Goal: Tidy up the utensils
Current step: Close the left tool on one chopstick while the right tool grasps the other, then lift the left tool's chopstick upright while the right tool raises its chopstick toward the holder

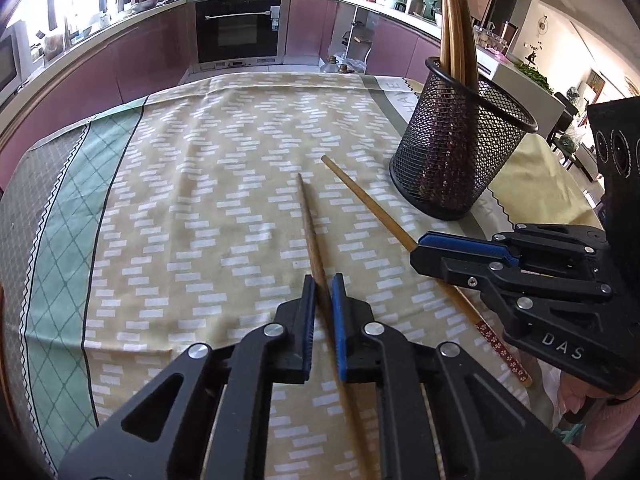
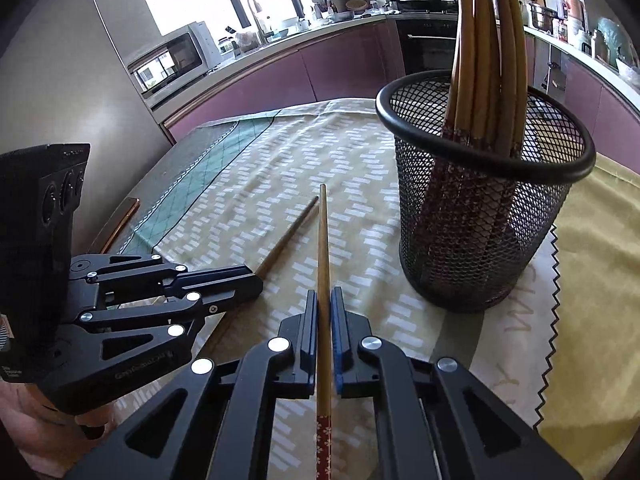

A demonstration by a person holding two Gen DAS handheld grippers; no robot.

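Note:
A black mesh holder stands on the patterned cloth with several bamboo chopsticks upright in it; it also shows in the right wrist view. My left gripper is shut on a darker chopstick that points away over the cloth. My right gripper is shut on a lighter chopstick with a red flowered end. The right gripper sits to the right of the left one, low over the cloth. The left gripper shows at the left of the right wrist view.
A yellow, green and grey tablecloth covers the table. A second yellow cloth lies to the right of the holder. Kitchen counters, an oven and a microwave lie beyond the table.

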